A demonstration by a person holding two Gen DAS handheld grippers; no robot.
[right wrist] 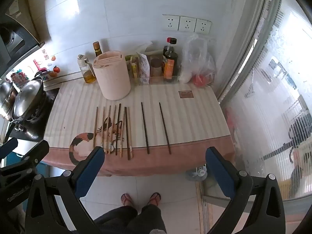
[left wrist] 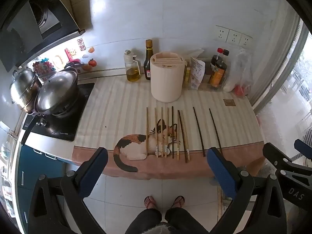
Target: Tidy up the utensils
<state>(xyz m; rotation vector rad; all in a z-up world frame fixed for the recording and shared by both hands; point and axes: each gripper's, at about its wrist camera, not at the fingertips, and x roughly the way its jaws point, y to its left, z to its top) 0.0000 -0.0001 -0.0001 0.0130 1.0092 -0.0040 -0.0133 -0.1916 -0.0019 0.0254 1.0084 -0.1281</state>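
Observation:
Several chopsticks lie side by side on a striped cloth with a cat picture [left wrist: 136, 146] [right wrist: 81, 142]. Light wooden chopsticks [left wrist: 156, 132] [right wrist: 108, 128] sit over the cat, and two dark chopsticks [left wrist: 198, 131] [right wrist: 145, 127] lie apart to the right. Behind them stands a pale round utensil holder [left wrist: 166, 79] [right wrist: 112, 76] with slots in its top. My left gripper [left wrist: 156, 156] hangs open in front of the counter edge, nothing between its blue pads. My right gripper [right wrist: 155, 154] is likewise open and empty, held short of the cloth.
Oil and sauce bottles [left wrist: 133, 68] [right wrist: 169, 62], a clear tray and a plastic bag [right wrist: 197, 62] line the back wall. Lidded pots [left wrist: 56, 93] sit on a stove at left. A window [right wrist: 273, 97] runs along the right. A person's feet in sandals [left wrist: 163, 201] stand on the tiled floor below.

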